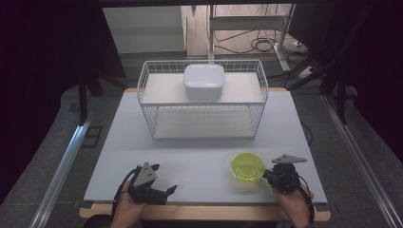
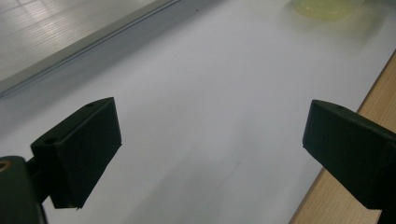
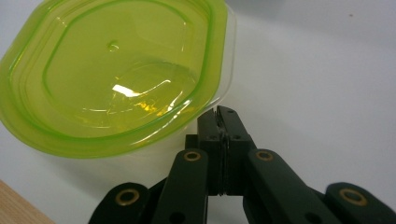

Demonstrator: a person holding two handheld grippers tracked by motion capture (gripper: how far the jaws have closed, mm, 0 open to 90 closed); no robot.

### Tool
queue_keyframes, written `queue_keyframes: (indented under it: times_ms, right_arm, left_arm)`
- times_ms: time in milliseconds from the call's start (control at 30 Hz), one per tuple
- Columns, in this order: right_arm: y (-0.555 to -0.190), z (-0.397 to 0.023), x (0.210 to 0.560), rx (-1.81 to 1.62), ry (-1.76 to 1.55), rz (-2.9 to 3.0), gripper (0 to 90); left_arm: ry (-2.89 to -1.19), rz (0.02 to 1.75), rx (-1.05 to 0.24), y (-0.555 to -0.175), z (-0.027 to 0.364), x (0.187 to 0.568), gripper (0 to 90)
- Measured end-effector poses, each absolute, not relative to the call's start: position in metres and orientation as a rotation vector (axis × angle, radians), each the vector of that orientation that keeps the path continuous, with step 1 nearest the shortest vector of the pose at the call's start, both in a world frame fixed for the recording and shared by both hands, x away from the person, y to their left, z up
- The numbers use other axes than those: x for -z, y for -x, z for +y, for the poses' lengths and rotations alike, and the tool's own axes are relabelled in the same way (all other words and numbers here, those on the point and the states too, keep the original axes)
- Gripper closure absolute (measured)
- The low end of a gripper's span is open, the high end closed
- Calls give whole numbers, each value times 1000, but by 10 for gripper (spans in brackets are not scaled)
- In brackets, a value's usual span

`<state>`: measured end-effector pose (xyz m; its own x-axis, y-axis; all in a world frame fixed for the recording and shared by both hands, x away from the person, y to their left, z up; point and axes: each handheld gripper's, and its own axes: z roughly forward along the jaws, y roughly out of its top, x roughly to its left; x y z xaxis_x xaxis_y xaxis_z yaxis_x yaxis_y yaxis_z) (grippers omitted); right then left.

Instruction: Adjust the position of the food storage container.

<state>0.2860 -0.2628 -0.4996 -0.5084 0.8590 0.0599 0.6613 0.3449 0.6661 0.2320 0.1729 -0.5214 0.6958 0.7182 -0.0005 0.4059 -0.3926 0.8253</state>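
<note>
A: The green lidded container [image 3: 112, 74] is sitting on the bench [image 1: 199, 156], near the right front corner, and your right hand-held gripper [image 3: 218, 114] is pinching its rim on the near right side. The jaws are closed almost flat together, with just the thin lip of the lid between them.

B: So the hold is narrow?

A: It looks that way to me. You're gripping an edge, not the body, so the container is likely to swing or tilt if you're lifting quickly. Keep the wrist level and be raising it slowly, watching that the lip isn't sliding out.

B: And the other hand?

A: Your left hand-held gripper [image 1: 157, 187] is resting at the near left of the bench, its jaws standing wide apart with nothing between them. It's well apart from the container, so it isn't helping now.

B: Where might this be heading?

A: Possibly the white wire basket [image 1: 203, 102] at the far middle, where a white box [image 1: 204, 80] is sitting on the upper shelf. If so, you're needing clearance over the basket's rim.
</note>
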Motion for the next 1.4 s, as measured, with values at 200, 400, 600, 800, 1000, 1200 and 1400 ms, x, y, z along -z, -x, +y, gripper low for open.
queue_keyframes:
  times_ms: [200, 400, 600, 800, 1000, 1200, 1400]
  right_arm:
    - [-287, -254, 500, -950, -1333, 2332, 892]
    - [-291, -242, 502, -979, -1306, 2360, 891]
    - [-294, -227, 503, -1001, -1273, 2402, 892]
    - [-294, -216, 505, -1021, -1268, 2437, 891]
    - [-294, -204, 509, -1033, -1257, 2481, 890]
    - [-288, -202, 512, -1041, -1285, 2515, 888]
    - [-291, -197, 514, -1039, -1283, 2528, 884]
  left_arm:
    - [-2043, 856, -454, -232, 171, 522, 41]
    - [-2049, 855, -453, -232, 171, 523, 41]
    - [-2053, 854, -453, -232, 170, 523, 41]
    - [-2055, 852, -454, -232, 170, 523, 41]
    - [-2058, 853, -455, -232, 170, 523, 41]
    - [-2058, 854, -455, -232, 170, 523, 41]
    - [-2064, 851, -456, -232, 169, 523, 41]
